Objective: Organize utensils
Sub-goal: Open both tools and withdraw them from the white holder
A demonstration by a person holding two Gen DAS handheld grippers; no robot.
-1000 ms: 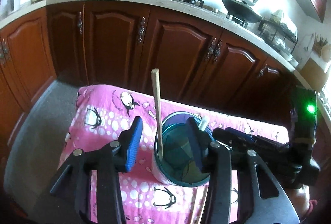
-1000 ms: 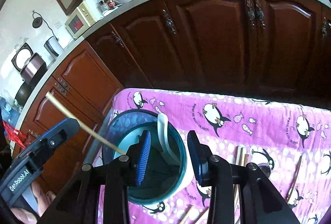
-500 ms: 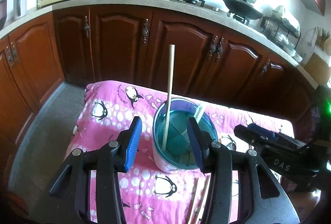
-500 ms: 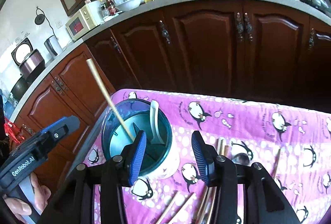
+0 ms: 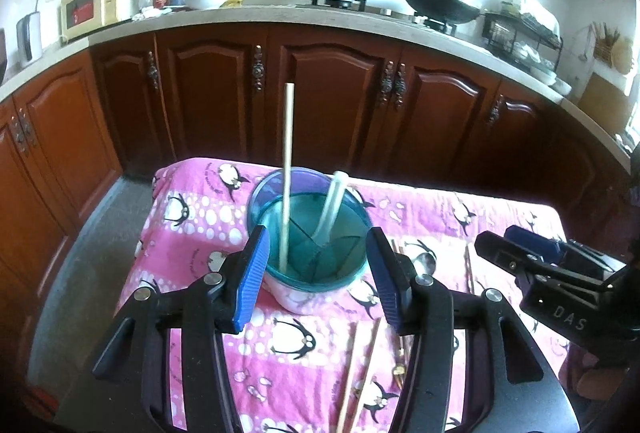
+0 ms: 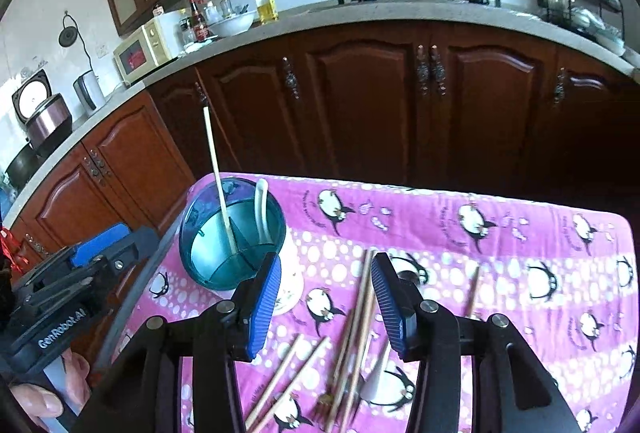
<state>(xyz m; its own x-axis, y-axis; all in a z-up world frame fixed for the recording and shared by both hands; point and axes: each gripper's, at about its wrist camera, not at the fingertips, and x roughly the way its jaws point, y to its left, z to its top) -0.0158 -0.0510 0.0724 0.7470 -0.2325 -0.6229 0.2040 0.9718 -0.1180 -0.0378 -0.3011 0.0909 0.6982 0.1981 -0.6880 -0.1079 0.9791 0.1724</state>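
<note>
Jaws opening (empty): left gripper [image 6: 92,261] reads "GenRobot.AI"; right gripper [image 5: 516,245] "DAS"

The utensil holder [image 6: 230,237] stands near the table's far left corner, and the chopstick [image 6: 218,177] rising from it, with a white spoon [image 6: 261,209] beside it, blocks any pass low over its mouth. Loose chopsticks [image 6: 356,317] litter the pink cloth [image 6: 520,233] around the middle and near edge. The cloth's far right part lies bare, room enough for a gripper. Dark cabinets [image 6: 360,105] close off the space beyond the far edge.
</note>
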